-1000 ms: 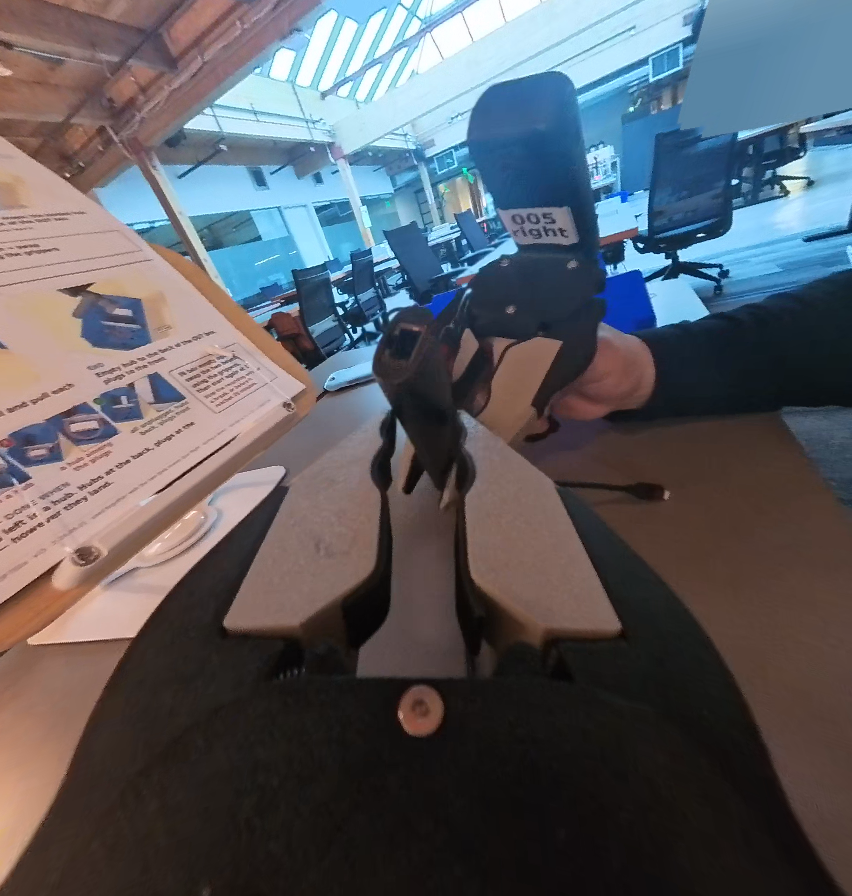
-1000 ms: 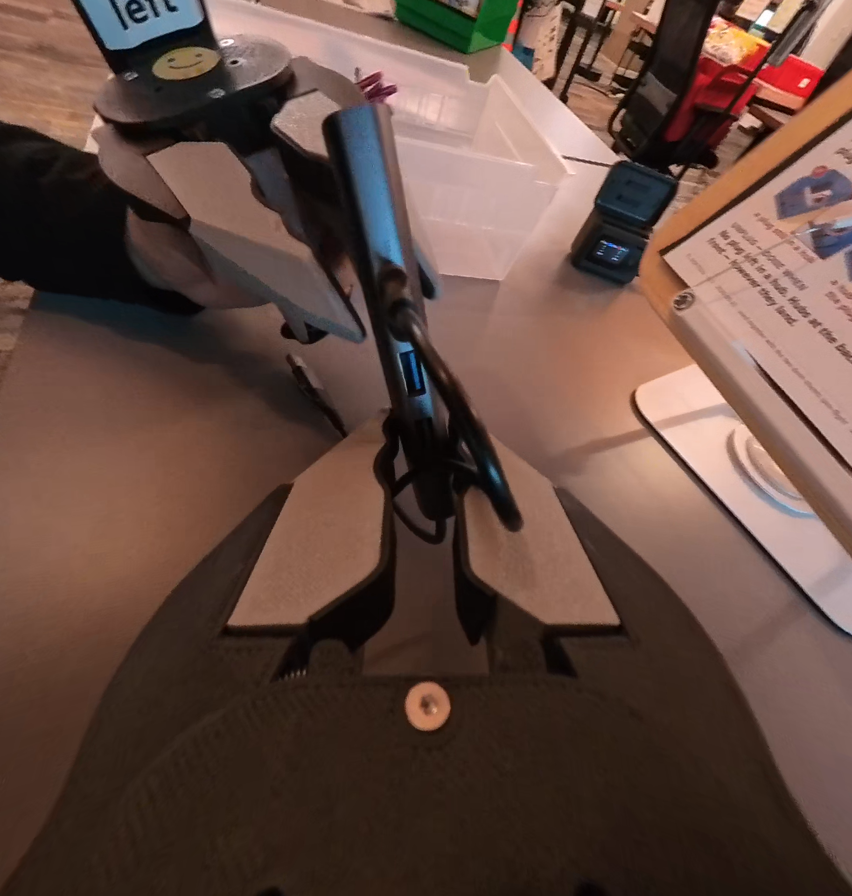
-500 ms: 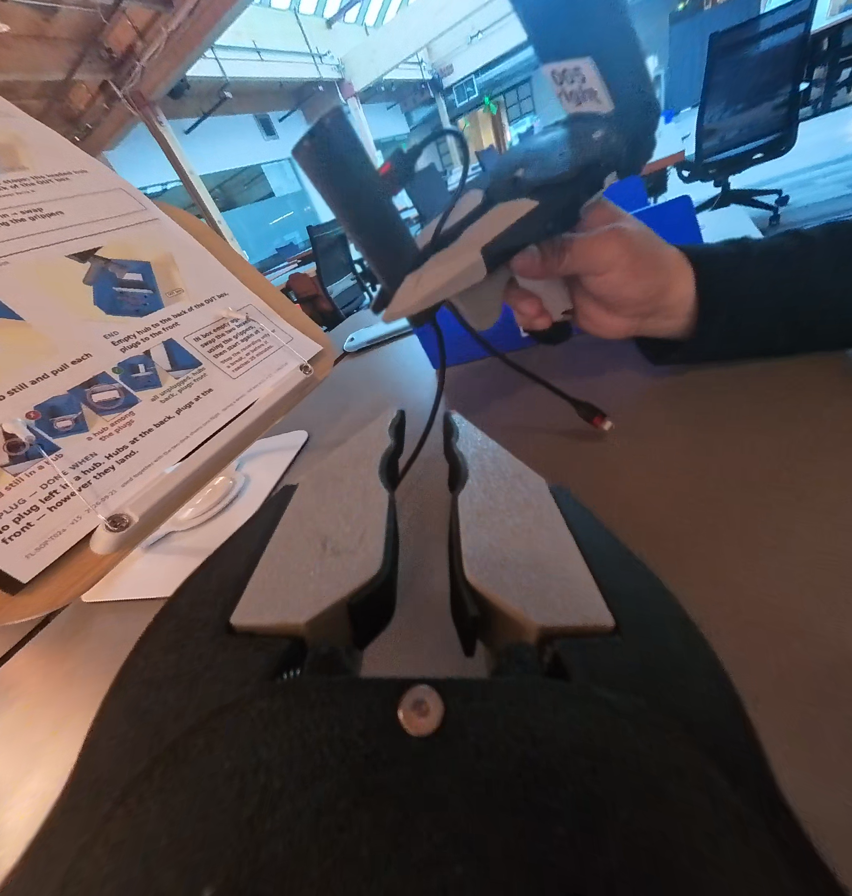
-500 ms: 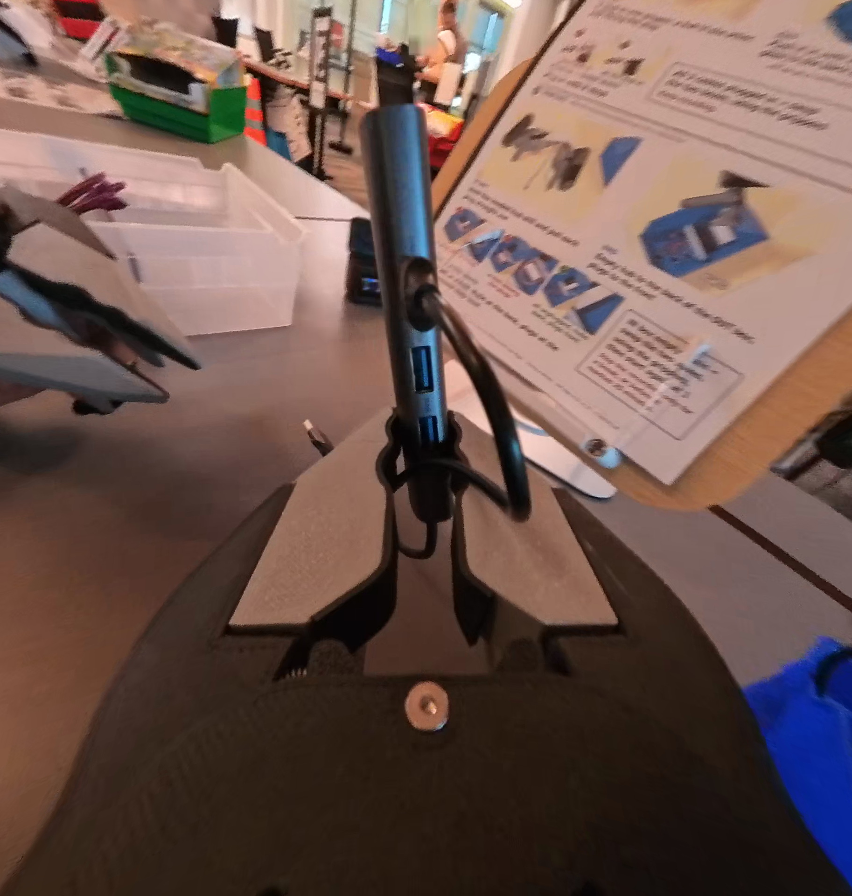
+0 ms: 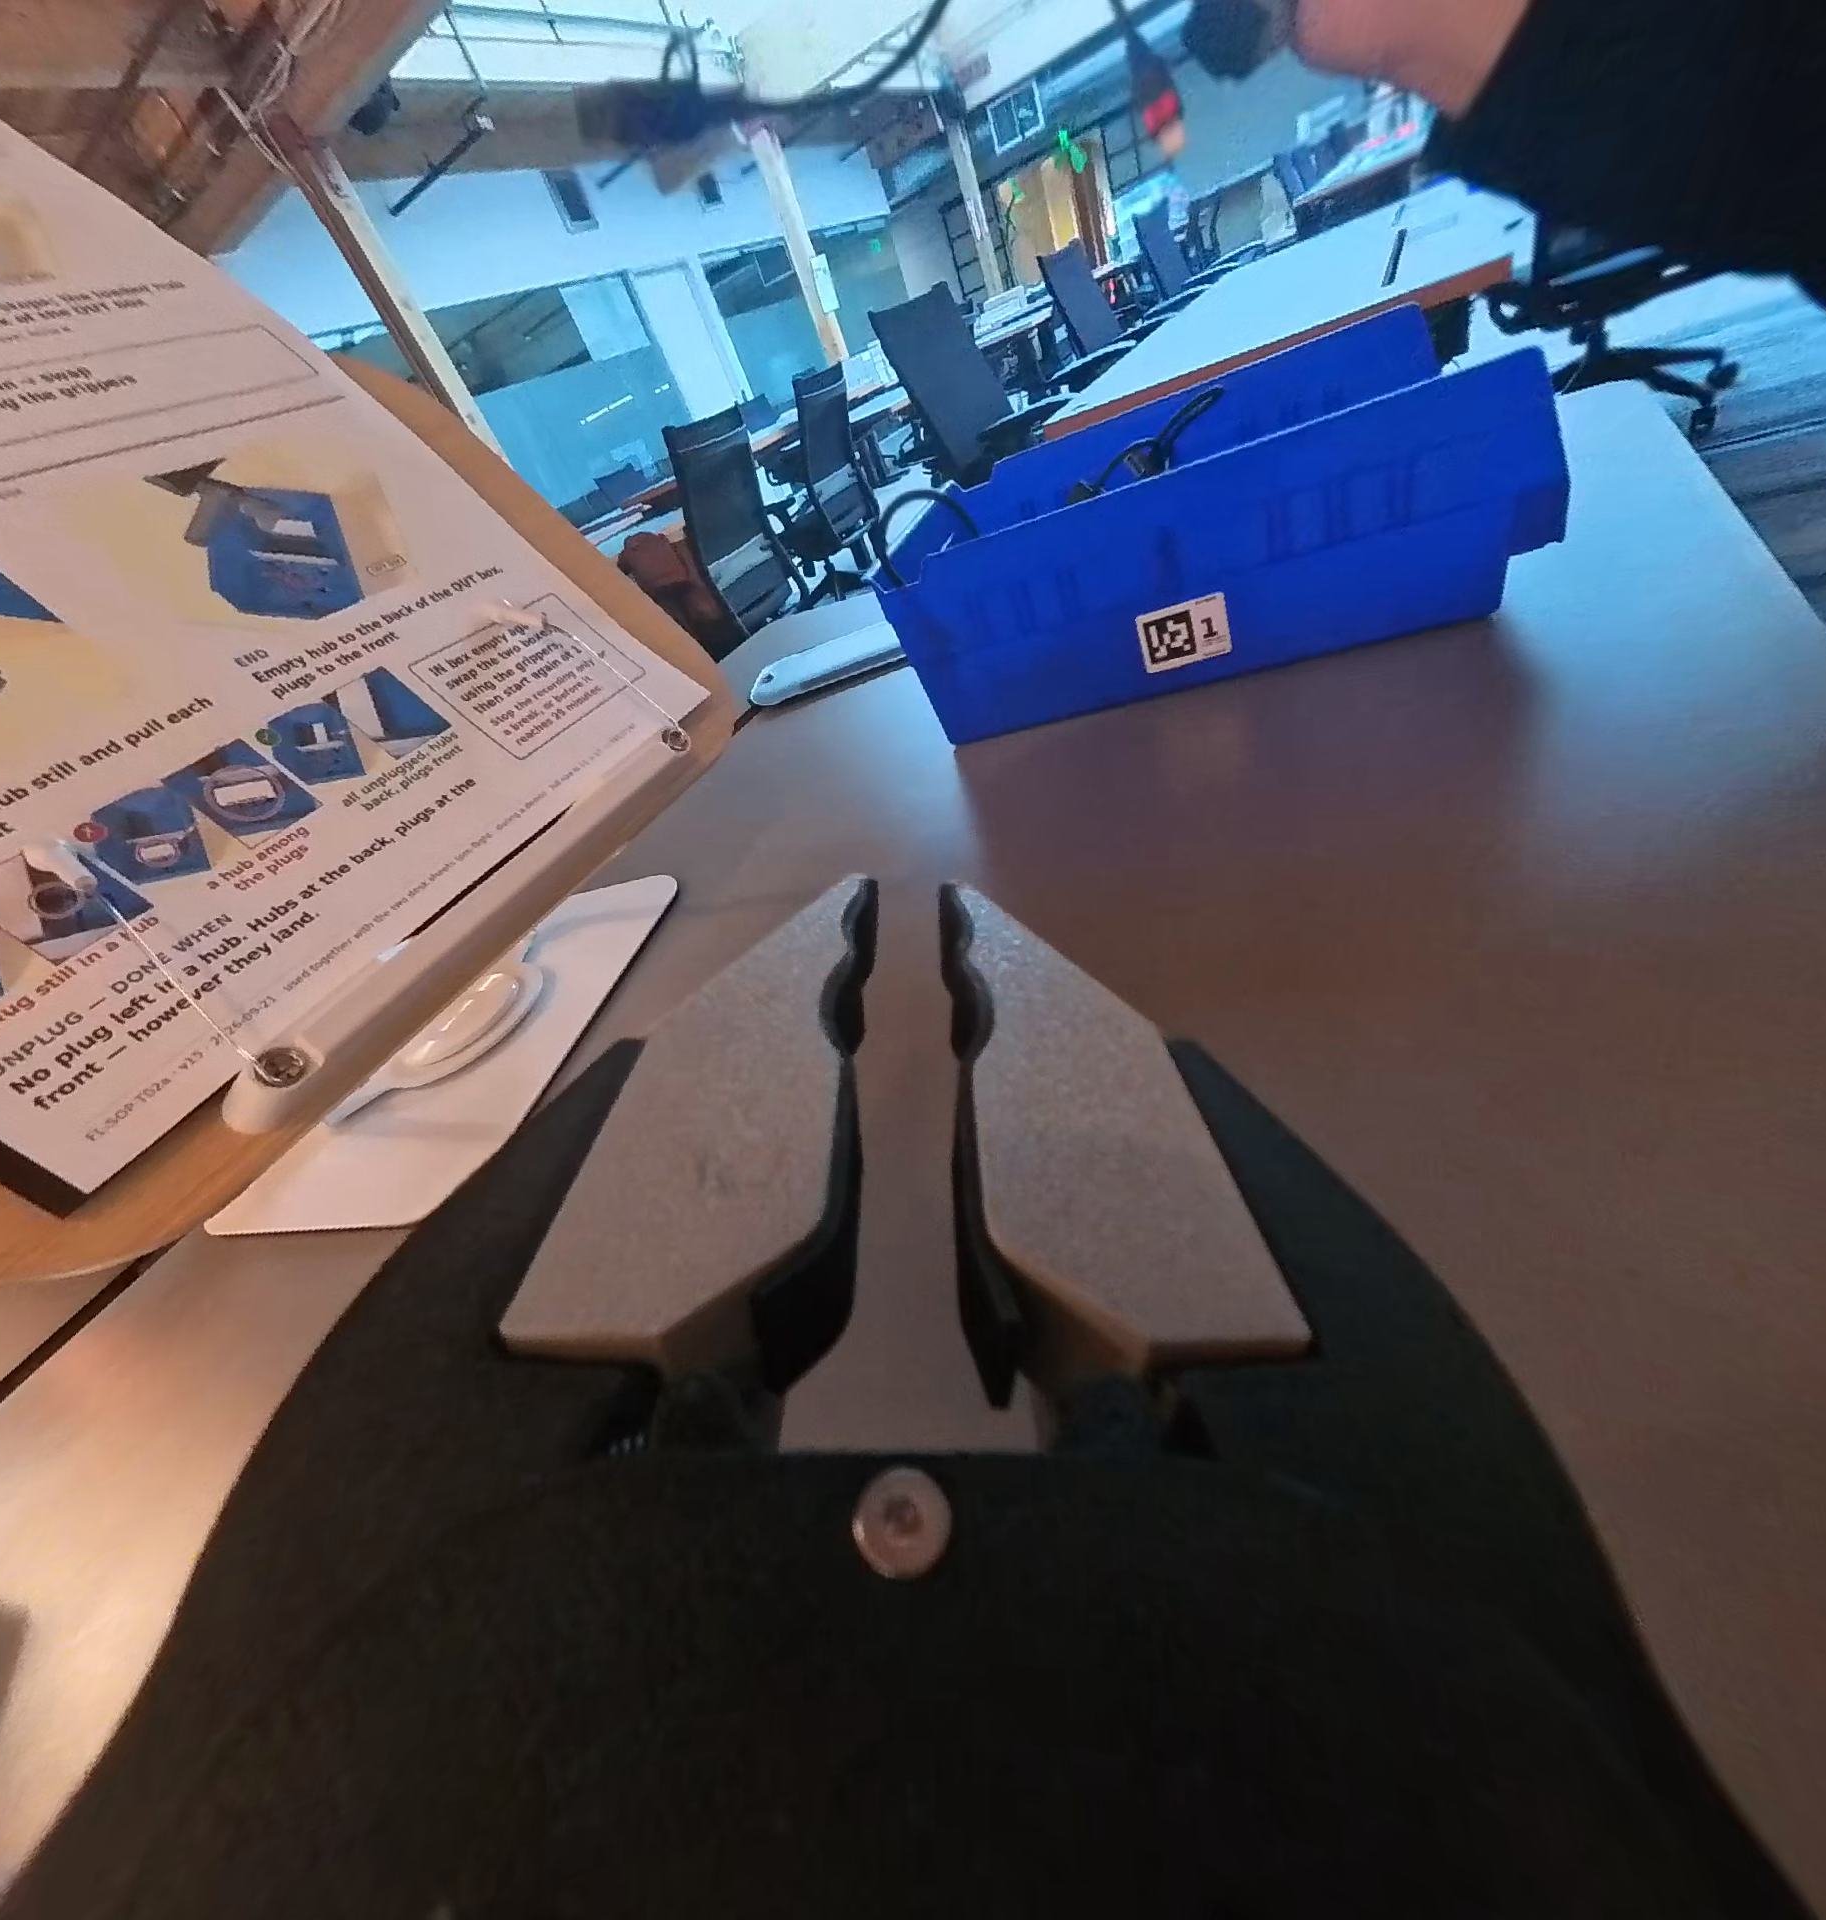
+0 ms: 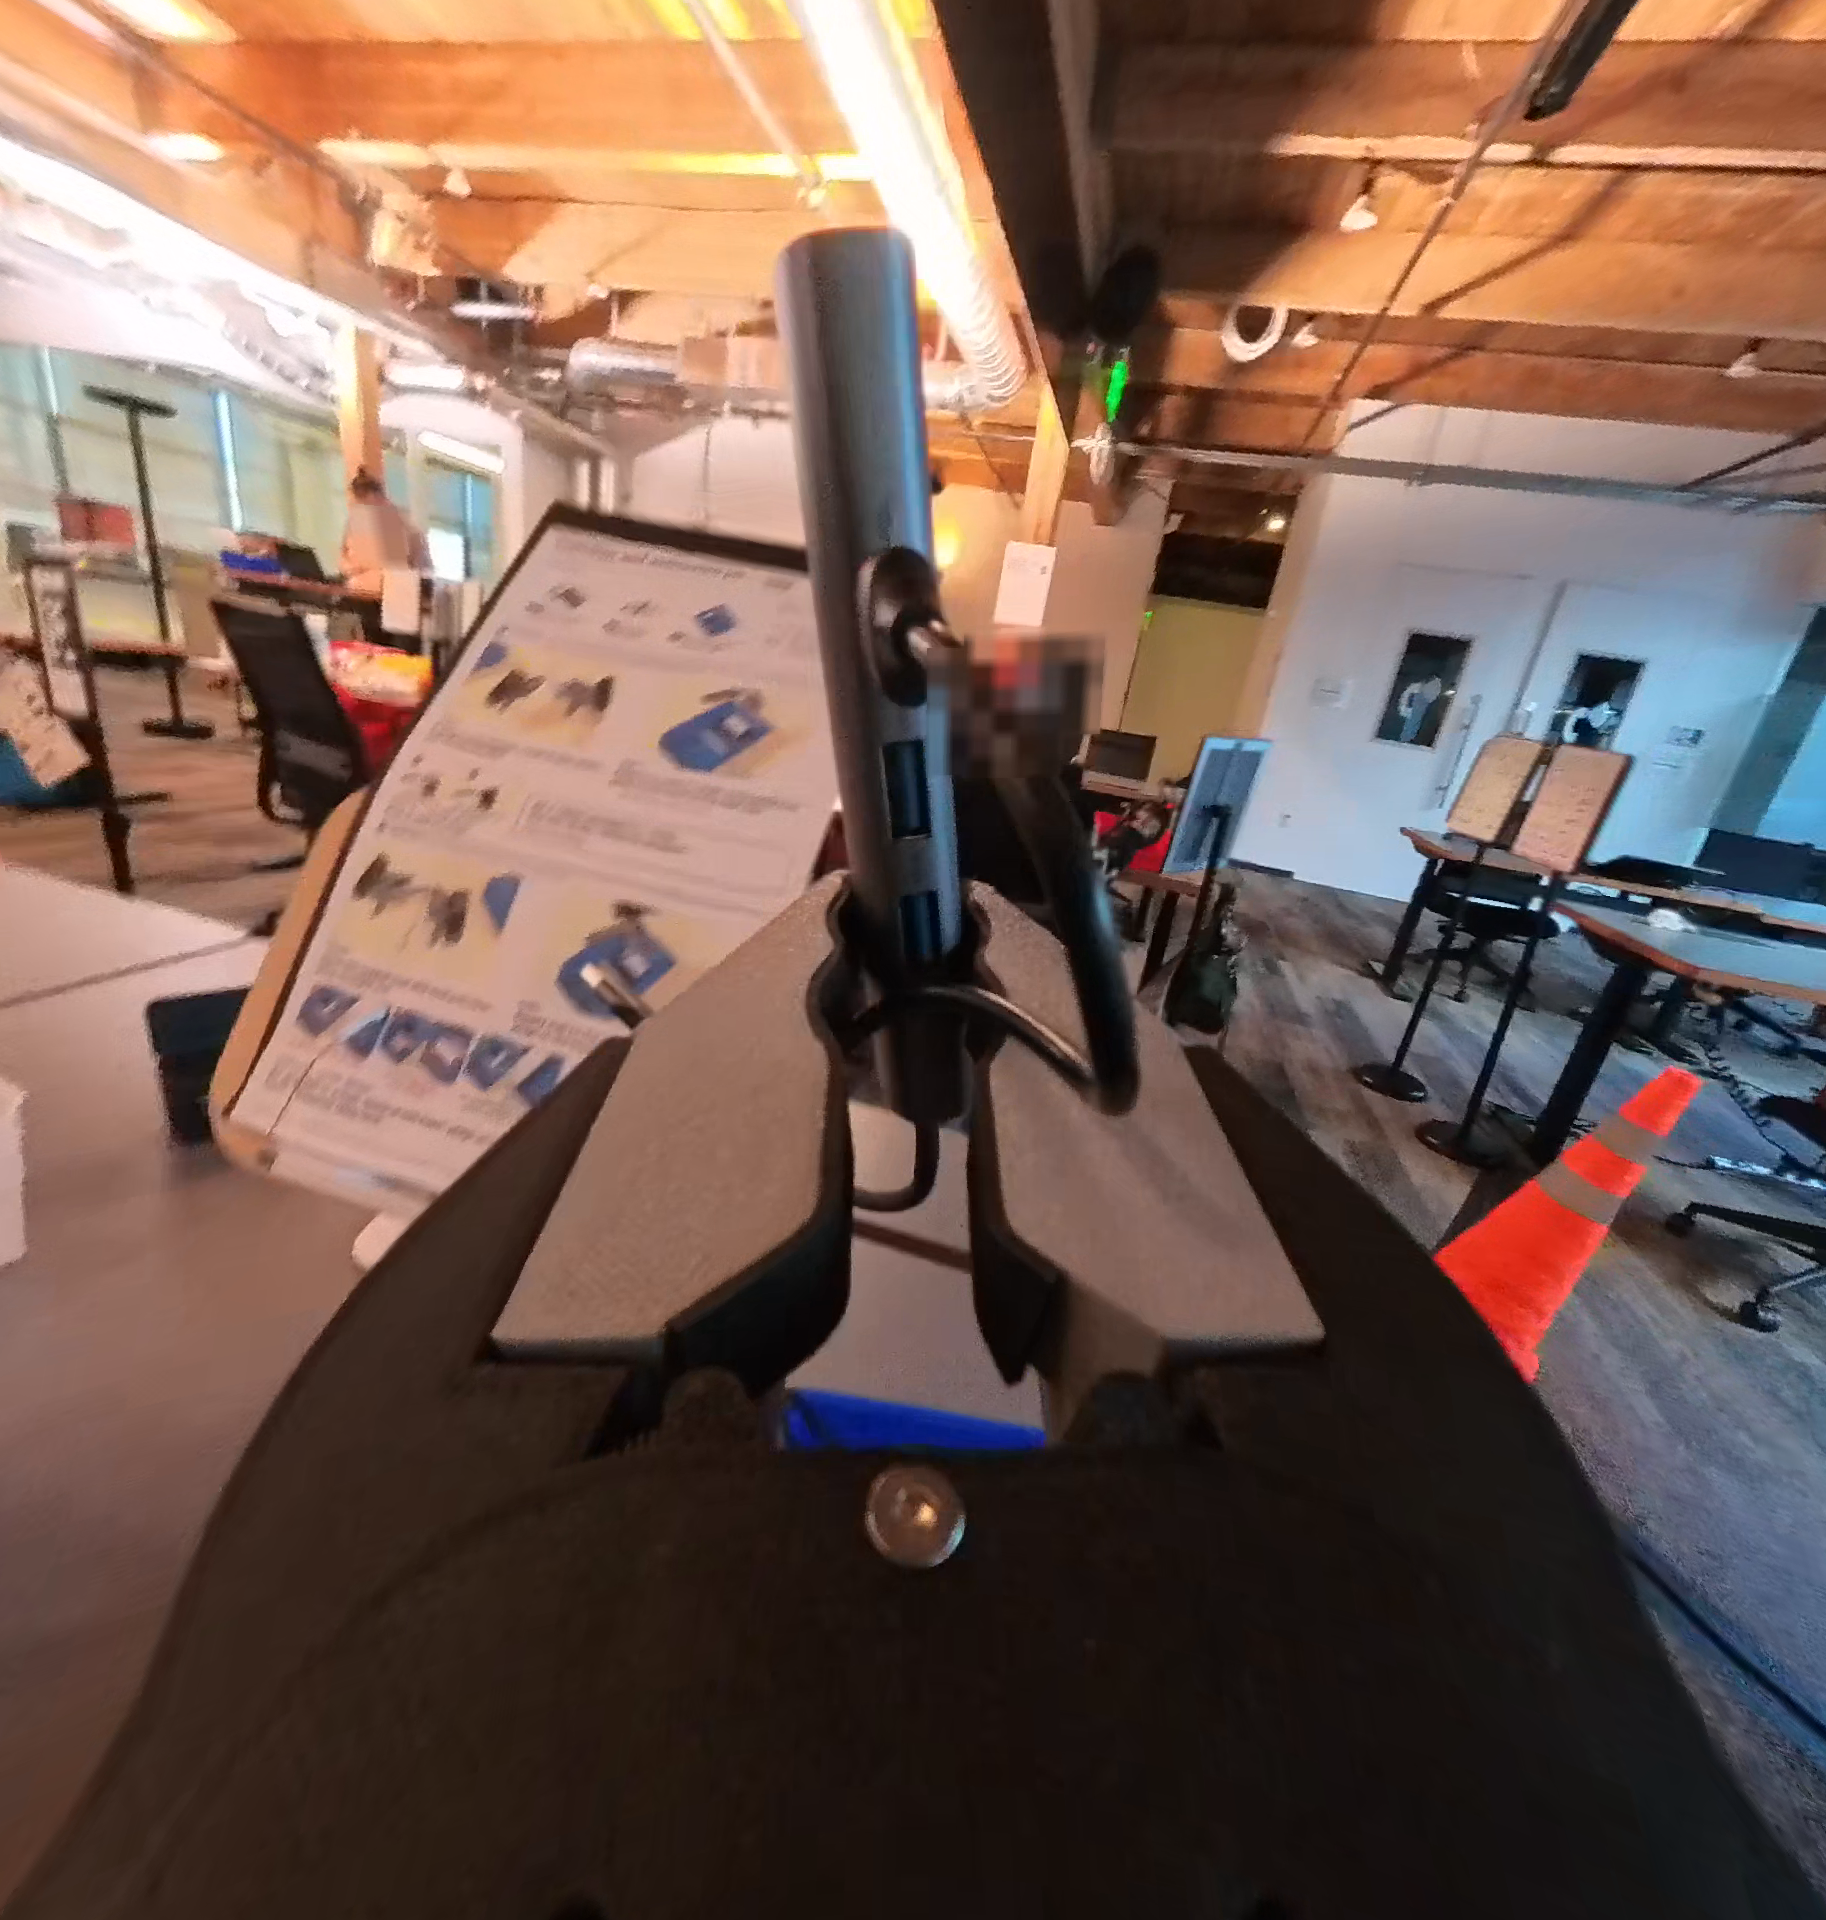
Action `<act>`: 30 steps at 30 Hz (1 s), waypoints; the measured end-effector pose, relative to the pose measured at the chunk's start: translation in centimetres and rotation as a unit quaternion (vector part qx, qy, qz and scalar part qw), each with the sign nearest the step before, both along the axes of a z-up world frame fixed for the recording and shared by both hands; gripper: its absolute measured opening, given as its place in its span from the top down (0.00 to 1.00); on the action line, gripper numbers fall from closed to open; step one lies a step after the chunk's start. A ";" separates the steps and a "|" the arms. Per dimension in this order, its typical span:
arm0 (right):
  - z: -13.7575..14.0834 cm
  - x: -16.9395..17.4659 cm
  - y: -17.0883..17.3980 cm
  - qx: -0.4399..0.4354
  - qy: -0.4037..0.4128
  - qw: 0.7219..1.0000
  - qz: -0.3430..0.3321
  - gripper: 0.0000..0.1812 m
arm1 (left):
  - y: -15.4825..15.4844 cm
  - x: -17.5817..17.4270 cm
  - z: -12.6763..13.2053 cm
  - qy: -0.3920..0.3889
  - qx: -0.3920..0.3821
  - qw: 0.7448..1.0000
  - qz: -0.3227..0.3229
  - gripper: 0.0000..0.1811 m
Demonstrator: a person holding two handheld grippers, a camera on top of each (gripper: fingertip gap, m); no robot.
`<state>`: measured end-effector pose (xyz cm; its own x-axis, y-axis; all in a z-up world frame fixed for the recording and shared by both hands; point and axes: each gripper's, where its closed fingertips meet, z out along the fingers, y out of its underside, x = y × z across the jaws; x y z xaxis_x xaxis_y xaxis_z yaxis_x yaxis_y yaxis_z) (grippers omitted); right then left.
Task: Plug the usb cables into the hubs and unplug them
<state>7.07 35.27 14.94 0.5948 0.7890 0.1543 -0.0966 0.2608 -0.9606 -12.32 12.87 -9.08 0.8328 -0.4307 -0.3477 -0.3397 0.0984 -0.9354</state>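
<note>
My right gripper (image 6: 907, 914) is shut on the lower end of a grey USB hub (image 6: 857, 468), which stands upright in the air. A thick black cable (image 6: 1096, 935) is plugged into the hub's side and loops down past the right finger. A thin black cable (image 6: 888, 1179) hangs between the fingers. My left gripper (image 5: 904, 904) is low over the brown table (image 5: 1356, 987), its jaws a little apart and empty. In the left wrist view only the person's dark sleeve (image 5: 1667, 135) and a dangling cable (image 5: 815, 99) show at the top.
A blue bin (image 5: 1231, 582) with black cables in it stands on the table ahead of the left gripper; its edge shows under the right gripper (image 6: 909, 1423). An instruction board (image 5: 213, 675) on a white base stands at the left. An orange cone (image 6: 1553, 1195) is on the floor. Left tips to right tips: about 40 cm.
The left gripper let go of the hub and is now empty. The right gripper has lifted the hub and its cables up and away, over the blue bin.
</note>
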 end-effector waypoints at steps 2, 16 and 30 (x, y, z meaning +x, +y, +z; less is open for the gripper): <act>1.8 2.1 2.1 -0.016 0.034 0.999 0.004 0.92 | 0.0 0.0 0.2 0.000 0.002 1.000 -0.003 0.95; -29.5 7.6 12.2 -0.049 -0.705 0.707 -0.028 0.92 | 0.1 0.3 0.1 0.000 -0.006 1.000 -0.014 0.96; -30.8 7.5 13.4 -0.117 -0.860 0.489 -0.083 0.90 | 0.4 0.6 -1.2 0.017 -0.026 0.999 -0.015 0.97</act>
